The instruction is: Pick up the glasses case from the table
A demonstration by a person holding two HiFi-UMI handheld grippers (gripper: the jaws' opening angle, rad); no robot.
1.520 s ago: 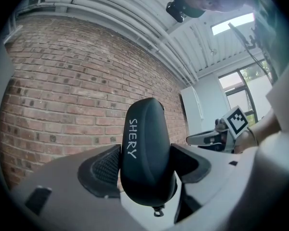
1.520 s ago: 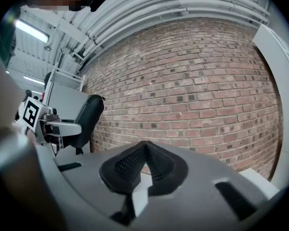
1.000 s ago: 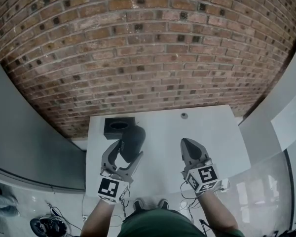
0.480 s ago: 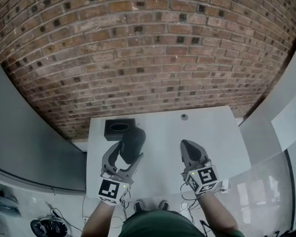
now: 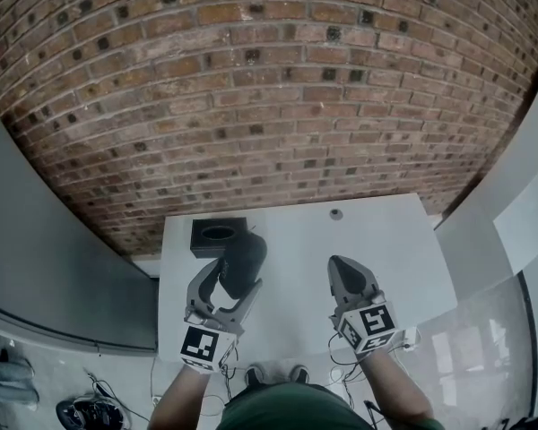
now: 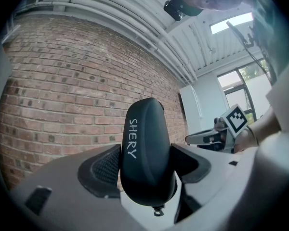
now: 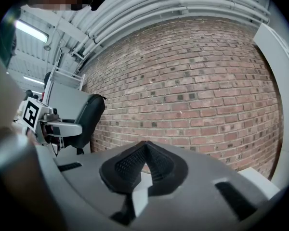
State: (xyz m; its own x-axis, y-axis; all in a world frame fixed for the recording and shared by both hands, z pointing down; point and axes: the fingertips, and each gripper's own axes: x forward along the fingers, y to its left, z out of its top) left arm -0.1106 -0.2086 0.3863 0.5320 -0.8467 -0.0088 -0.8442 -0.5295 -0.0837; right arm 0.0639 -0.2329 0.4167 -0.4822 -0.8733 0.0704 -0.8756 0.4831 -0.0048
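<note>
A black oval glasses case [image 5: 241,262] marked SHERY [image 6: 145,150] is clamped between the pads of my left gripper [image 5: 236,274] and held above the white table [image 5: 394,258], its long axis pointing away from me. My left gripper [image 6: 147,165] is shut on the case, which also shows at the left of the right gripper view [image 7: 86,119]. To the right, over the table's middle, my right gripper [image 5: 351,276] is shut with its pads [image 7: 144,166] touching and nothing between them.
A black open-topped box [image 5: 217,233] sits at the table's back left, just beyond the case. A small round grey object [image 5: 336,213] lies near the back edge. A brick wall [image 5: 269,106] rises behind the table. Cables [image 5: 99,401] lie on the floor at left.
Both grippers have barely shifted; the case stays held in my left gripper and the view has drifted slightly.
</note>
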